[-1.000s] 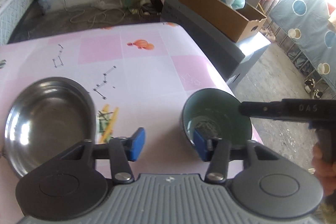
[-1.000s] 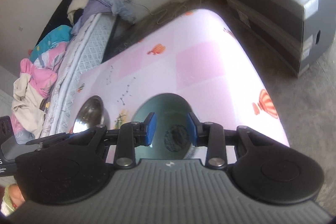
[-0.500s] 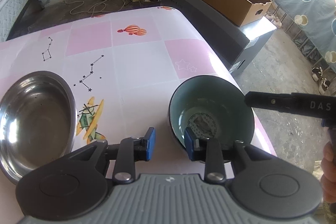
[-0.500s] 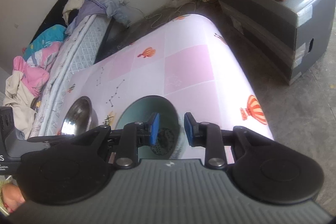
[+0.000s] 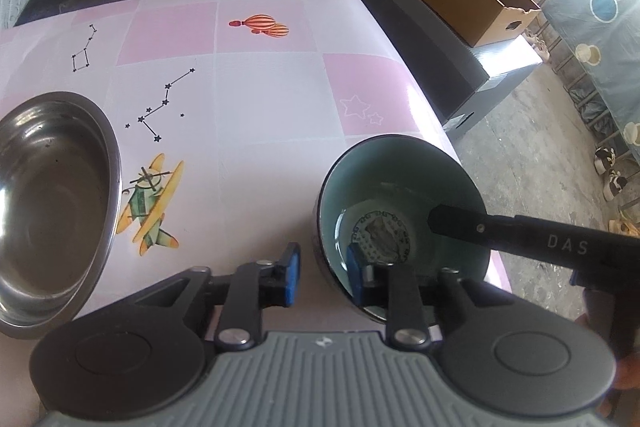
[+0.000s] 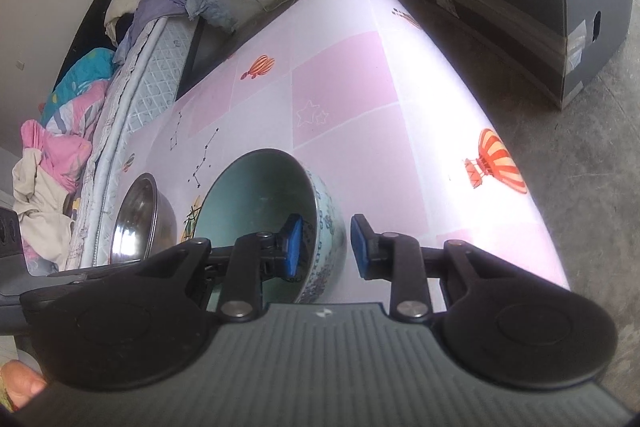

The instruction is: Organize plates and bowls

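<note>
- The green bowl [image 5: 400, 203]'s rim is straddled by the parted left gripper [image 5: 322, 273].
- Its opposite rim is straddled by the parted right gripper [image 6: 325, 247].
- A steel bowl [image 5: 48, 203] is set leftward.

The left hand-held gripper [image 5: 322, 273], black-armed with blue pads, stands with its jaws parted; one pad sits outside and one inside the rim of the teal ceramic bowl [image 5: 404, 195], at about 7 o'clock on that rim. The right hand-held gripper [image 6: 325, 247] is likewise spread, straddling the bowl's wall at about 4 o'clock. Its black body [image 5: 532, 237] reaches in over the bowl from 3 o'clock in the left wrist view.
</note>
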Available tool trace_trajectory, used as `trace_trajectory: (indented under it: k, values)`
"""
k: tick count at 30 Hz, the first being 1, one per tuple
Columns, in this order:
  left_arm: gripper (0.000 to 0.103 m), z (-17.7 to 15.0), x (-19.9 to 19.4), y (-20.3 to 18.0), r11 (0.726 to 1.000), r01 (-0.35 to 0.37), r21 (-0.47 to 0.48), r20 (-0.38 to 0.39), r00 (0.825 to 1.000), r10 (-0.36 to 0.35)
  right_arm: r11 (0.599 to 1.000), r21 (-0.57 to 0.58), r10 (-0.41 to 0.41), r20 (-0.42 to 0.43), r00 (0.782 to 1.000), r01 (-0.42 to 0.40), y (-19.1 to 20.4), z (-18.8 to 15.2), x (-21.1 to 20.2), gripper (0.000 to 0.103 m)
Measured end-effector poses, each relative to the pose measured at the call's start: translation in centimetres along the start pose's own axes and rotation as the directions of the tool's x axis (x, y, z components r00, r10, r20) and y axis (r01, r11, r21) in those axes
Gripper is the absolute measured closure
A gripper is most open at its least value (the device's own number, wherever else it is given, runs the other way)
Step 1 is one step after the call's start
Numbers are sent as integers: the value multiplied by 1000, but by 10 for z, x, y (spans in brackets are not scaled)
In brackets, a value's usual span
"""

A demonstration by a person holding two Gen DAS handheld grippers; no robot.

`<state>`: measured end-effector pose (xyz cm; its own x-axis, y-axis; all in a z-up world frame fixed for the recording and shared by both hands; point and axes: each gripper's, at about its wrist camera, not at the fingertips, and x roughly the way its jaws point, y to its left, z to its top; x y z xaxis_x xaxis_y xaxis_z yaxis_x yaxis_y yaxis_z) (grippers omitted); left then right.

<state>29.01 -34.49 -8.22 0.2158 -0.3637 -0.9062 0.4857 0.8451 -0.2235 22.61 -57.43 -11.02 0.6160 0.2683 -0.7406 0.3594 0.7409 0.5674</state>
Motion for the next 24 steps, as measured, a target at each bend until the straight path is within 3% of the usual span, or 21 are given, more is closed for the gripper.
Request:
trace_trajectory:
  k: [2,24]
  values:
    - [86,0,1,-1,1000,6,-6,1,1000,-6,1000,2,-3,3,1000,3,-2,0,3,84]
    - [90,-1,-13,-7,1000,-26,1,40,999,26,992,-83,-94,36,995,97,24,-5,10,92]
